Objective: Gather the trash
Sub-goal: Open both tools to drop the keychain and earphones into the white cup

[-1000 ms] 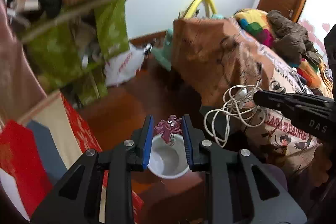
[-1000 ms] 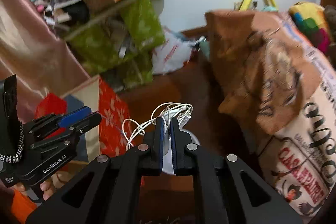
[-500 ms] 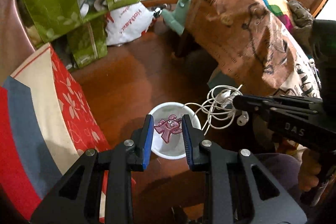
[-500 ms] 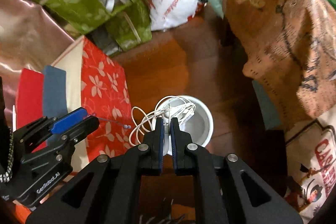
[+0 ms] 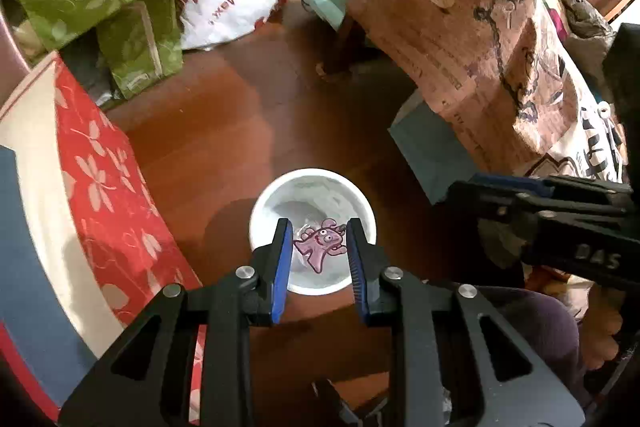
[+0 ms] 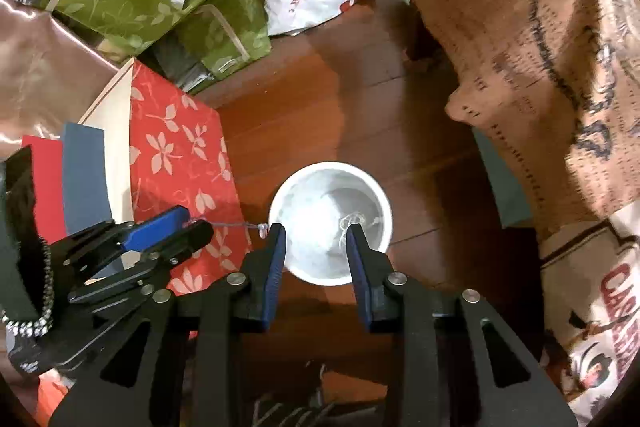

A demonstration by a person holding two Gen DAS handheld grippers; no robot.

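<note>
Right gripper [image 6: 316, 243]: jaws opening; white cable [image 6: 352, 221] dropped into bin [image 6: 384, 203].
Left gripper [image 5: 318, 247]: still clamps purple figure [image 5: 320, 241]; release pending.

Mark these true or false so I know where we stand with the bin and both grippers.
1. The white bin stands on the wooden floor. True.
2. The left gripper holds a purple monster figure above the bin. True.
3. The right gripper is clamped on the white cable. False: its jaws are opening with nothing between them, and the cable lies inside the bin.
4. In the right wrist view, the red floral bag lies to the right of the bin. False: it lies to the bin's left.
</note>
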